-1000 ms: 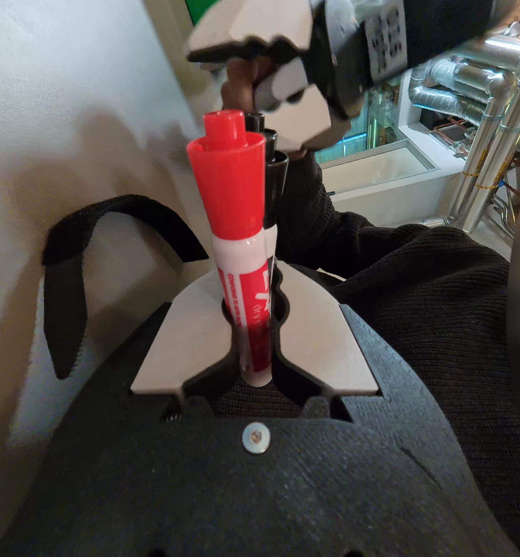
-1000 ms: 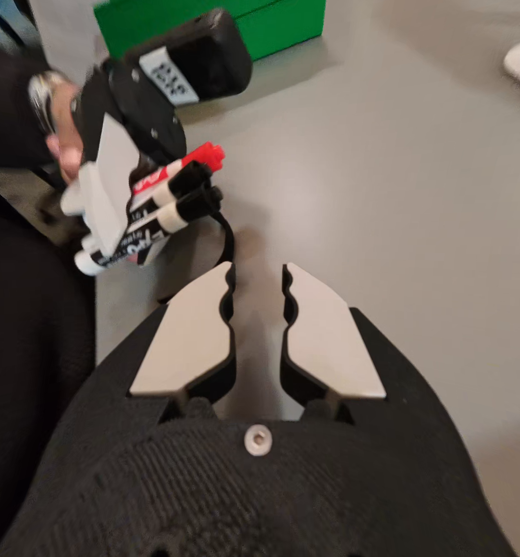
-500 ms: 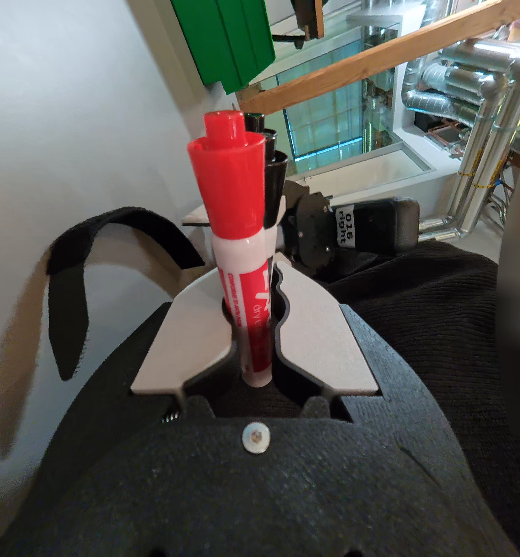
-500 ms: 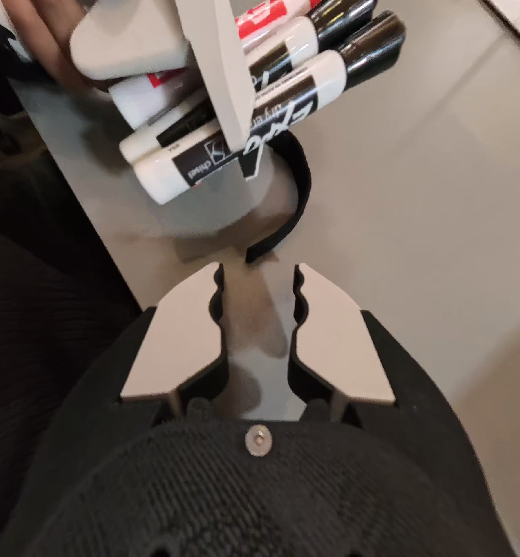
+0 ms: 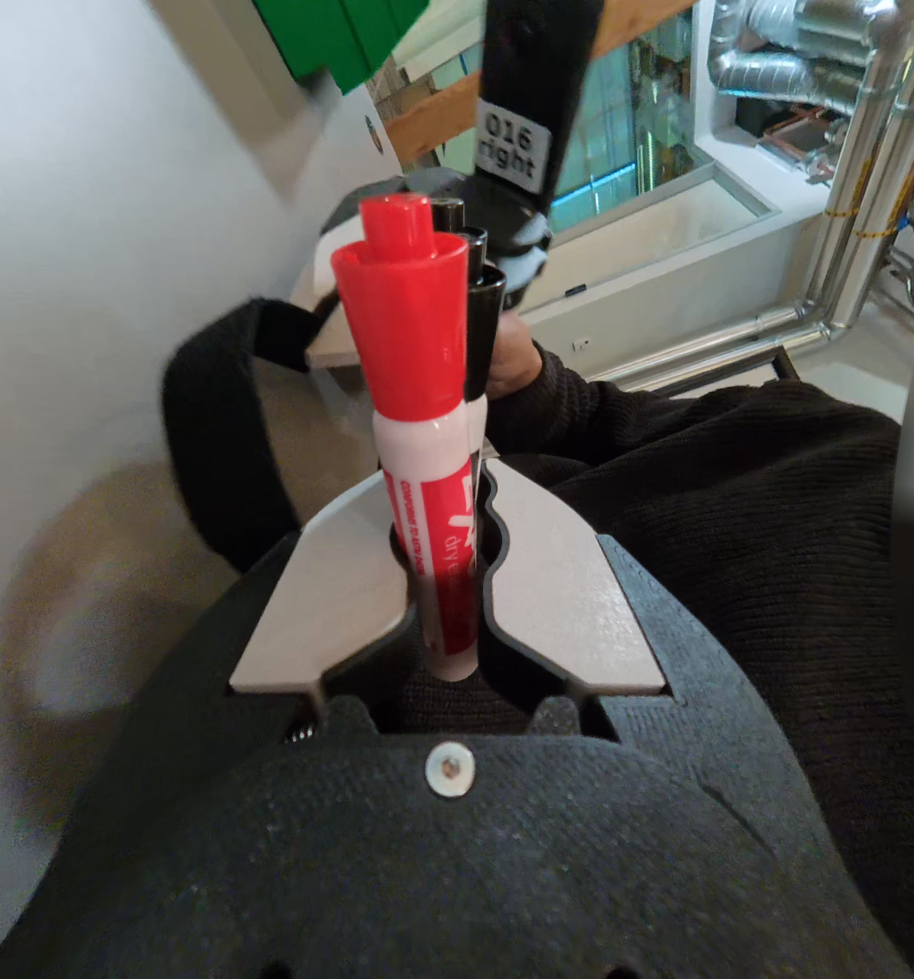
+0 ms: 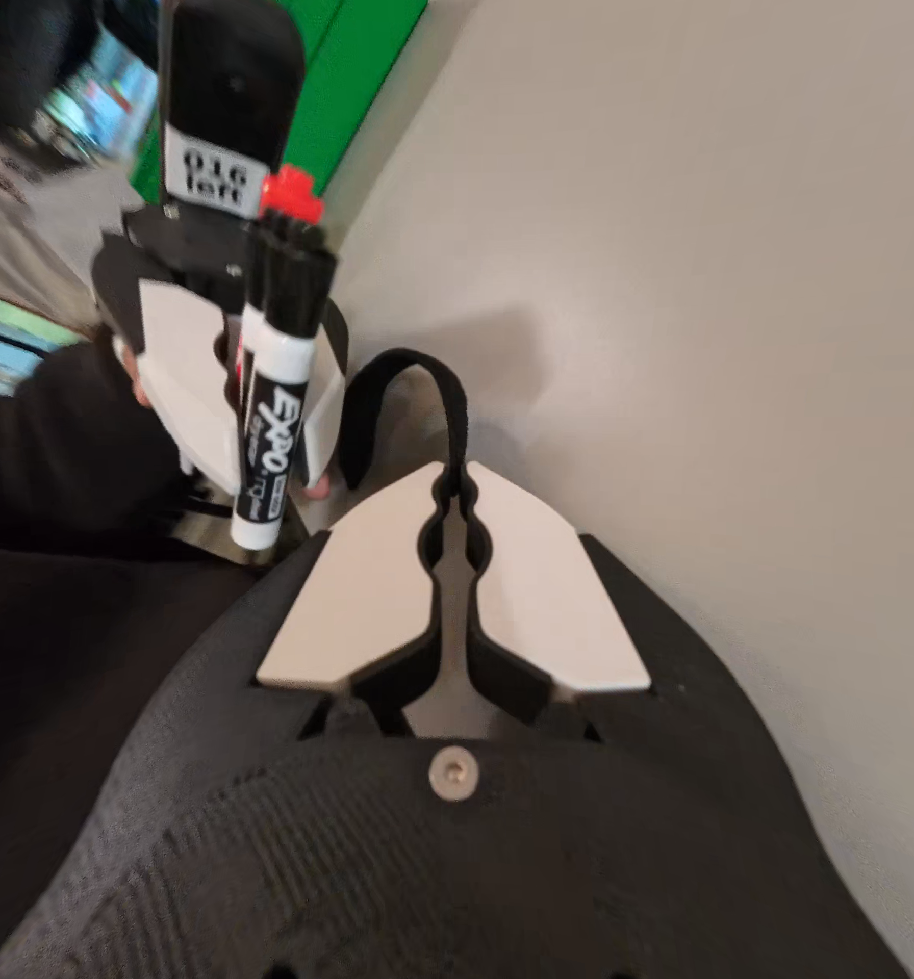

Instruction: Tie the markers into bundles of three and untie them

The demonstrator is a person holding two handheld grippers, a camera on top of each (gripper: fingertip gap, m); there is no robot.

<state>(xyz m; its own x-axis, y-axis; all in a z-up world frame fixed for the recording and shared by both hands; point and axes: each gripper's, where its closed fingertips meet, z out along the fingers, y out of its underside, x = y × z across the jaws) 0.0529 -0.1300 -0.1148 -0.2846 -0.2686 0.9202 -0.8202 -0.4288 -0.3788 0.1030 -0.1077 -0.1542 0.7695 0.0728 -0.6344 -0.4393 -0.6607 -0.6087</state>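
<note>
My left gripper (image 5: 436, 477) is shut on a bundle of three markers: a red marker (image 5: 418, 344) in front and two black markers (image 5: 480, 318) behind it. A black strap (image 5: 206, 424) loops out from the bundle to the left. In the right wrist view my right gripper (image 6: 455, 471) is shut on the free end of the strap (image 6: 423, 365), which arches back to the bundle. There the left gripper (image 6: 264, 402) holds the markers upright, with a black marker (image 6: 274, 413) nearest and the red cap (image 6: 290, 198) on top.
A grey table top (image 6: 709, 318) lies under both grippers. A green box (image 6: 338, 95) stands at its far side and shows in the left wrist view (image 5: 338, 37) too. A person's black sleeve (image 5: 709, 503) is beside the left gripper. Metal pipes (image 5: 868, 159) stand behind. Tip to tip, the grippers are about 7 cm apart.
My right gripper was open; it has moved to the strap's free end and shut on it. The left gripper has kept its hold on the markers.
</note>
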